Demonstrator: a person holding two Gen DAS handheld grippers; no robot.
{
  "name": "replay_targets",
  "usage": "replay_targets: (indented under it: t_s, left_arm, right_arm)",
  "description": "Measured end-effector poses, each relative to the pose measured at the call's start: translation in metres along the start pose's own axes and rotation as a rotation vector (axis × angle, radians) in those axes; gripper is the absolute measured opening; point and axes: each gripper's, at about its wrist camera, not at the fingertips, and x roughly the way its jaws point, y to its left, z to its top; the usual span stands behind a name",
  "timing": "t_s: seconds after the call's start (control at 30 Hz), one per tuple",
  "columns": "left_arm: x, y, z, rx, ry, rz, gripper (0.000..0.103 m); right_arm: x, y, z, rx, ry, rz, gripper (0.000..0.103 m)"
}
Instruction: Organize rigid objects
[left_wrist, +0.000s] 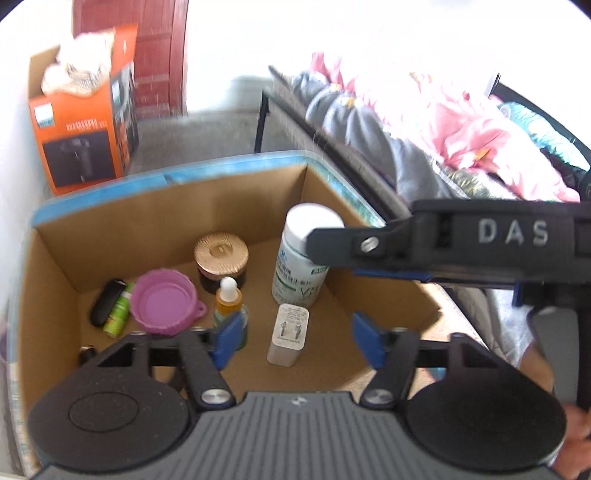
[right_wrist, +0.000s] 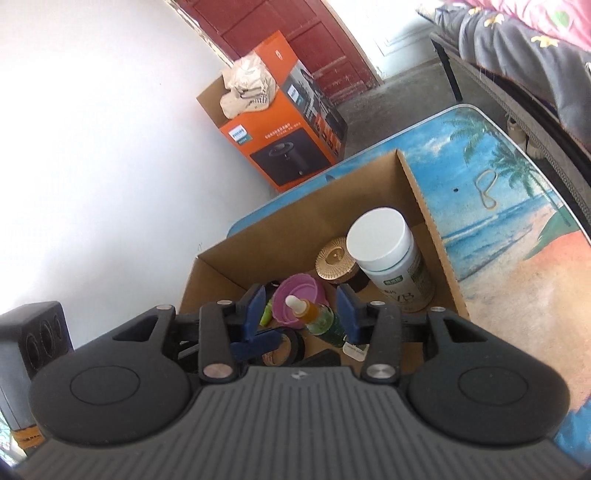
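Two grippers: both hung over an open cardboard box (left_wrist: 55, 266) with nothing between their fingers.
Left gripper (left_wrist: 293, 341): its blue pads stood wide apart, released, above the white charger (left_wrist: 289, 334); no pad touched it.
Right gripper (right_wrist: 301, 314): fingers parted and empty; the dropper bottle (right_wrist: 314, 314) appeared in the gap between them but lay lower, inside the box, and whether a pad touched it could not be told.
Right gripper seen from the left wrist view: its dark arm reached in from the right, and its tip overlapped the white cap of the tall bottle (left_wrist: 297, 273).
Box: stood on a table (right_wrist: 498, 206) printed with a beach and palm trees, close to a white wall.
Contents, back row: a dark jar with a gold lid (left_wrist: 221, 258) beside the tall white-capped bottle, both upright.
Contents, middle: a purple lid-like dish (left_wrist: 164, 301), tilted, just beside the dropper bottle with its white bulb and amber liquid.
Contents, left: a black oblong object (left_wrist: 105, 301) lying next to a small green tube (left_wrist: 119, 314).
Charger: lay flat near the front of the box floor, apart from the tall bottle.
Beyond the table: an orange appliance carton (right_wrist: 284, 140) on the floor with crumpled cloth on top, before a red door (right_wrist: 295, 40).
Right side: a bed with pink and grey bedding (left_wrist: 461, 125).
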Motion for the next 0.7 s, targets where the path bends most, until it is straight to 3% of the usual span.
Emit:
replay_targets:
  t_s: [0.13, 0.2, 0.3, 0.43, 0.47, 0.6, 0.7]
  left_arm:
    - [-0.041, -0.001, -0.012, -0.002, -0.094, 0.053, 0.094]
    - [-0.057, 0.002, -0.019, -0.019, -0.13, 0.087, 0.1]
    - [-0.075, 0.005, -0.027, -0.024, -0.167, 0.155, 0.103]
    - [-0.087, 0.012, -0.034, -0.053, -0.171, 0.208, 0.103]
    - [-0.088, 0.014, -0.035, -0.064, -0.168, 0.208, 0.103]
    - [-0.096, 0.018, -0.042, -0.092, -0.168, 0.225, 0.103]
    - [-0.103, 0.013, -0.047, -0.074, -0.181, 0.295, 0.103]
  right_arm:
    - [-0.043, 0.011, -0.009, -0.029, -0.117, -0.026, 0.057]
    - [-0.061, 0.016, -0.015, -0.043, -0.169, -0.056, 0.069]
    - [-0.085, 0.022, -0.027, -0.073, -0.238, -0.115, 0.085]
    - [-0.104, 0.034, -0.042, -0.135, -0.287, -0.208, 0.094]
    - [-0.107, 0.039, -0.046, -0.152, -0.297, -0.23, 0.101]
    - [-0.118, 0.059, -0.057, -0.216, -0.331, -0.327, 0.102]
    - [-0.124, 0.077, -0.062, -0.28, -0.36, -0.421, 0.102]
